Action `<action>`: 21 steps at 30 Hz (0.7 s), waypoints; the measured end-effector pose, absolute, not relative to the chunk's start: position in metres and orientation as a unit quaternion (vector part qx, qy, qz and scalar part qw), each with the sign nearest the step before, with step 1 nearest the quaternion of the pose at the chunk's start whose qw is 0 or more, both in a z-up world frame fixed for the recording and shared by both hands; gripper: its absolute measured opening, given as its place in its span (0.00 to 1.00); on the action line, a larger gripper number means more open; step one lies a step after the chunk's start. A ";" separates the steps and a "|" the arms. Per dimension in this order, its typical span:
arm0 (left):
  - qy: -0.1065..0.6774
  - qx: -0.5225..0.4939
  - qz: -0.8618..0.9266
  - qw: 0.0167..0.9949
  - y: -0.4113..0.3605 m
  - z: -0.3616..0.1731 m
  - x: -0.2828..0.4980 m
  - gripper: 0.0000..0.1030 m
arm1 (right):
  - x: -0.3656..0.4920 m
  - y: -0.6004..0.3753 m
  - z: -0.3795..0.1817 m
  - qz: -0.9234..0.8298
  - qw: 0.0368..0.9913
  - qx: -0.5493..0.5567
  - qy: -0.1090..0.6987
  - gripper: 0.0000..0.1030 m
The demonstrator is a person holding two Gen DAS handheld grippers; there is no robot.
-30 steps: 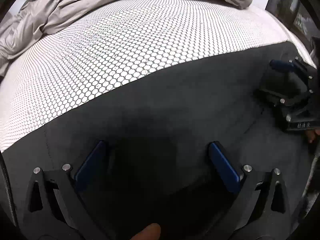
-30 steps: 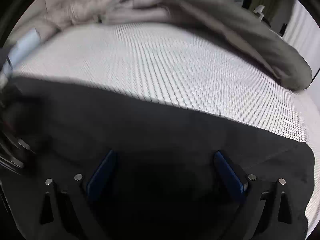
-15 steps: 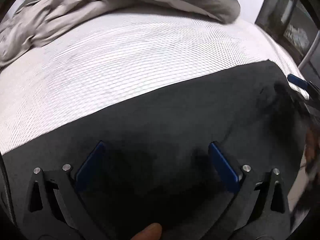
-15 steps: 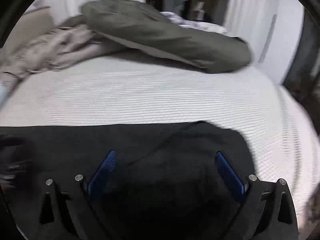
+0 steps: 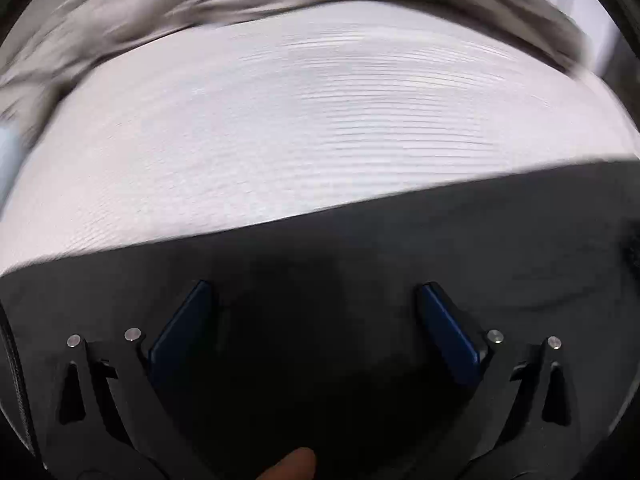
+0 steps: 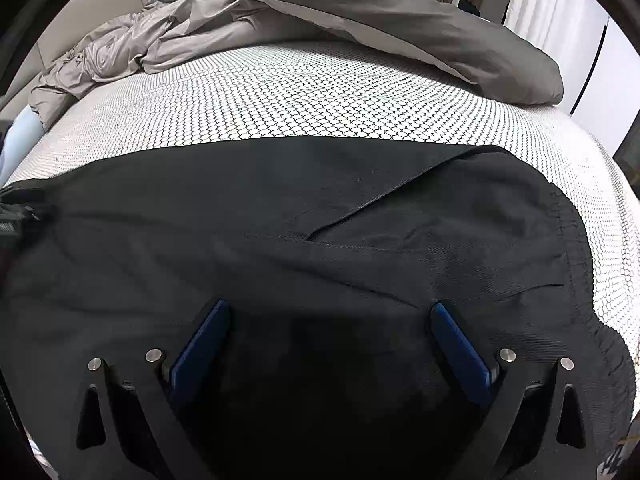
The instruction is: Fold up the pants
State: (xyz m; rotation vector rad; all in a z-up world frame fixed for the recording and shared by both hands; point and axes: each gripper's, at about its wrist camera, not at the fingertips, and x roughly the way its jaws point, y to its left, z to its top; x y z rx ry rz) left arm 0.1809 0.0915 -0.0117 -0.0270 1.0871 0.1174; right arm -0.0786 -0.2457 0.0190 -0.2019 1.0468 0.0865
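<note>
On the bed [image 6: 340, 96] | black pants [image 6: 280, 220] lie spread flat over the honeycomb cover, waistband end at right, grey duvet [image 6: 400, 20] pushed back to leave folding room | your left claw [image 5: 316, 320] and right claw [image 6: 328, 336] both hover released, grasping nothing, left view blurred | likely lining up a fold.

Bed with a white mattress cover printed in a fine black honeycomb pattern [image 6: 320, 96], bearing black woven-fabric pants [image 6: 320, 232] spread flat across its near part, a rumpled grey-taupe duvet [image 6: 400, 20] heaped along its far side, and a pale blue item [image 6: 22, 132] at its left edge.
</note>
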 end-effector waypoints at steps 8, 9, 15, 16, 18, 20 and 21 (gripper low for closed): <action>0.469 -0.020 -0.011 0.883 0.078 0.025 0.127 0.99 | -0.002 -0.250 0.037 0.078 0.871 -0.051 0.482 0.98; 0.465 -0.014 -0.028 0.885 0.062 0.027 0.122 0.99 | -0.003 -0.246 0.047 0.093 0.879 -0.046 0.466 0.98; 0.499 0.048 -0.074 0.862 -0.031 -0.008 0.121 1.00 | -0.028 -0.168 0.052 0.181 0.865 -0.118 0.454 0.99; 0.492 0.039 -0.077 0.866 -0.038 -0.011 0.110 1.00 | -0.031 -0.157 0.036 0.190 0.852 -0.132 0.469 0.98; 0.489 0.032 -0.064 0.869 -0.023 -0.010 0.101 1.00 | -0.037 -0.149 0.004 0.184 0.830 -0.171 0.498 0.98; 0.488 0.022 -0.039 0.872 0.011 -0.011 0.091 1.00 | -0.047 -0.160 -0.004 0.196 0.840 -0.175 0.474 0.98; 0.487 0.010 -0.032 0.873 0.022 -0.009 0.082 1.00 | -0.049 -0.173 0.000 0.193 0.847 -0.161 0.468 0.98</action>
